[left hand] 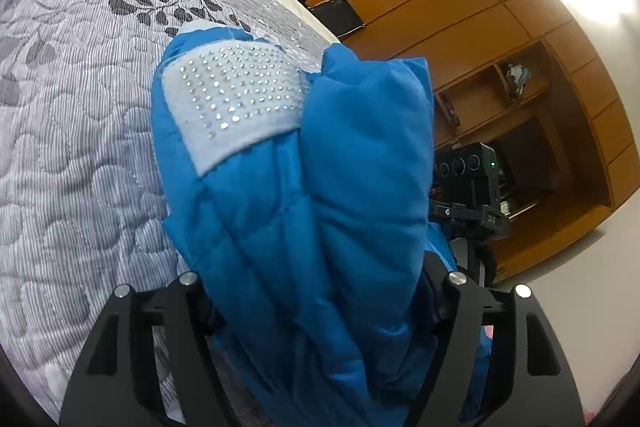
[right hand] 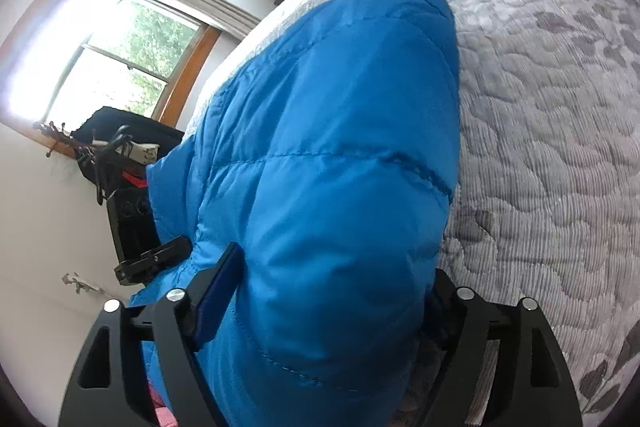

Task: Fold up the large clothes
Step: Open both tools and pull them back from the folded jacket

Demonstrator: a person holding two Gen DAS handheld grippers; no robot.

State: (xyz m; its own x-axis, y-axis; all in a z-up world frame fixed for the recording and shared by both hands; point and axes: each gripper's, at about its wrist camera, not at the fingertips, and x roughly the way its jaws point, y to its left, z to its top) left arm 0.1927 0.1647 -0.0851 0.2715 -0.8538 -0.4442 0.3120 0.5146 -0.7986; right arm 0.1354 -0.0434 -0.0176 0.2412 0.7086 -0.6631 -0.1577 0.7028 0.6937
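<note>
Blue quilted jacket [left hand: 304,219] held up over grey quilted bedspread [left hand: 72,131].
Clamped in left gripper [left hand: 320,307] and right gripper [right hand: 320,315] alike; rhinestone-studded white patch [left hand: 236,99] facing up.

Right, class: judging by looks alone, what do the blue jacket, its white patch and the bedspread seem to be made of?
Blue jacket: likely smooth, slightly shiny synthetic shell over padding; it puffs between stitched channels.
White patch: seems a soft, matte felt-like fabric, studded with rows of small glinting rhinestone-like dots.
Bedspread: quilted grey woven cloth, matte, with ribbed stripes and stitched pebble and leaf shapes.
</note>
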